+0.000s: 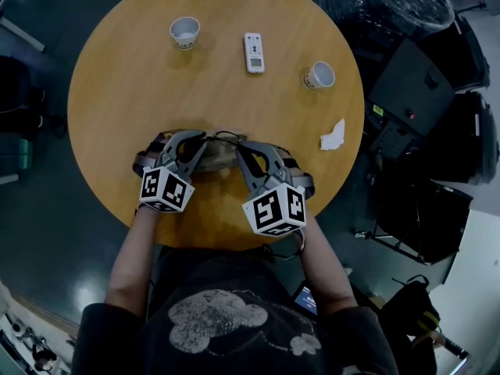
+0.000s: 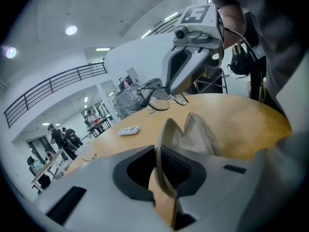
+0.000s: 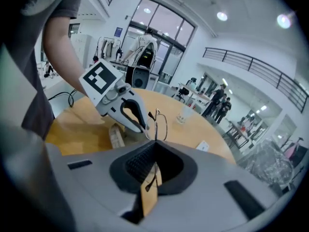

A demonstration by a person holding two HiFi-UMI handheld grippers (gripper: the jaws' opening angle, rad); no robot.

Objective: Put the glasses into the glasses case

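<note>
Over the wooden table (image 1: 117, 92), your right gripper (image 3: 153, 173) pinches the glasses (image 3: 158, 123) just beyond the mouth of the glasses case (image 2: 195, 134) your left gripper (image 2: 166, 178) clamps.

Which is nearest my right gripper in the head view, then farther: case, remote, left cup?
1. Case, right beside the right gripper, on its left.
2. Remote, ahead, past mid-table.
3. Left cup, far side, left.

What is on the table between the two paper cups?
A white remote control lies between one cup and the other cup, with nothing else on that stretch. The head view shows it.
</note>
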